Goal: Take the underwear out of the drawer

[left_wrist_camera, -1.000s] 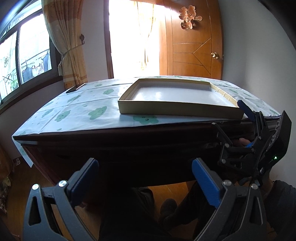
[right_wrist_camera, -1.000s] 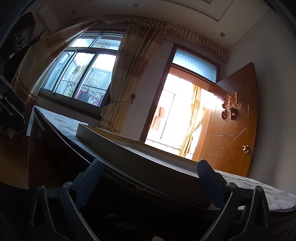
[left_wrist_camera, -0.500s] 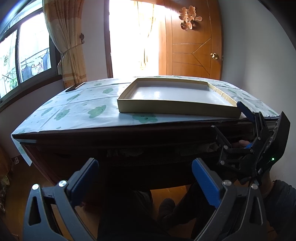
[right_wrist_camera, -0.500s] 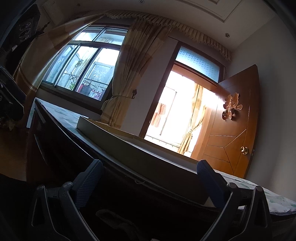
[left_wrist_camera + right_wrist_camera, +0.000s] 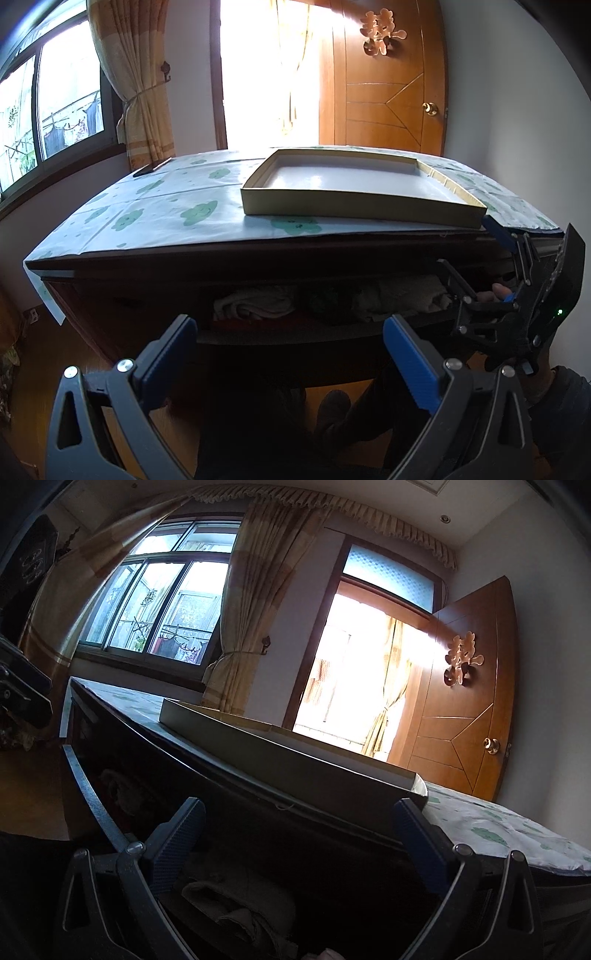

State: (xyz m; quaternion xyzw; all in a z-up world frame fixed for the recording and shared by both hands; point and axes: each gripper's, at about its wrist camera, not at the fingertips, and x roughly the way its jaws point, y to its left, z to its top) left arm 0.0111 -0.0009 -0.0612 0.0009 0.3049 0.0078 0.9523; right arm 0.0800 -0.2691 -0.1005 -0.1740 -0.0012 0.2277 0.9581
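Underwear (image 5: 255, 304) lies as folded bundles inside the drawer (image 5: 295, 334), which sits partly out under the desk top (image 5: 166, 221); pale pile at left, darker one mid, another pale roll to the right. Right gripper (image 5: 295, 834) fingers wide, holding nothing, right at drawer's right end w/ cloth (image 5: 236, 904) just below. Left gripper (image 5: 291, 350) also wide, in front of the drawer. Best approach, I'd say: dip right fingers straight down over one bundle, pinch its top fold only, lift clear of the desk edge. Tray (image 5: 362, 210) sits above on the desk.

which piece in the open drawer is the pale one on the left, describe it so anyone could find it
Start at the dark wooden table; just under its top, the drawer is pulled open. At the row's left end lies a cream folded cloth, paler and more ribbed than the dark bundle beside it.
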